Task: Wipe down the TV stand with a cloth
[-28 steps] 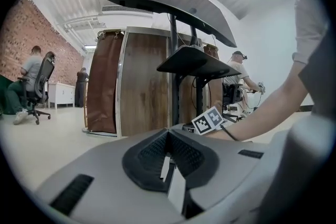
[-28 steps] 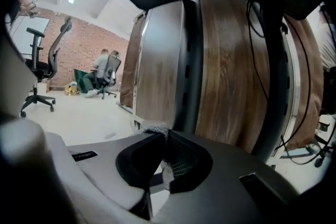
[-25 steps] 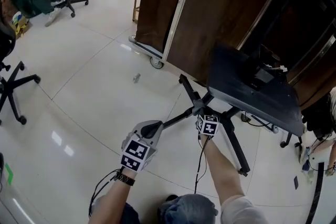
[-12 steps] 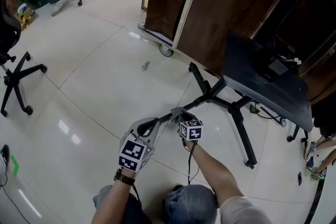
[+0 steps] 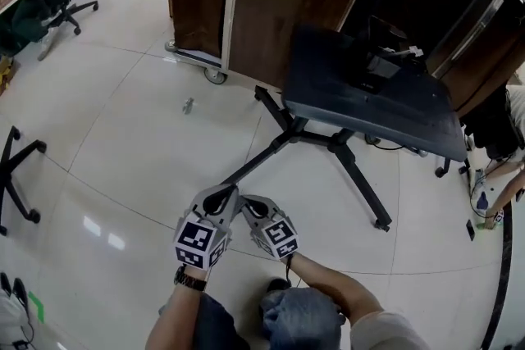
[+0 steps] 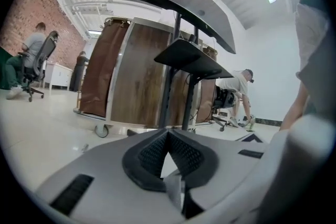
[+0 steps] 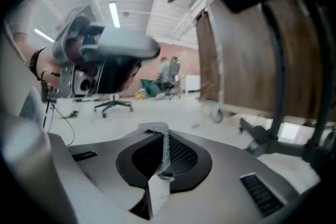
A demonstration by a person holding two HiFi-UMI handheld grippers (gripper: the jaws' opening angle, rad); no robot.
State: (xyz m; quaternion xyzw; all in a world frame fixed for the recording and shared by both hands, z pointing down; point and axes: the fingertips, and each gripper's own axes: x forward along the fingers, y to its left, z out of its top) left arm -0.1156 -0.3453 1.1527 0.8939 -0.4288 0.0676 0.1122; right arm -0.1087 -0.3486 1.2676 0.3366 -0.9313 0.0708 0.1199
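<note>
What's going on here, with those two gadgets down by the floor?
A person holds tongs in each hand at a TV stand. The right tongs pinch a grey cloth; the left tongs are shut on nothing. Both sit close together near the tip of the stand's front leg.

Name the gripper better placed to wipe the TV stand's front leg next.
Right. The right gripper has the cloth pinched in its jaws, while the left gripper is shut on nothing. Both sit near the end of the leg.
</note>
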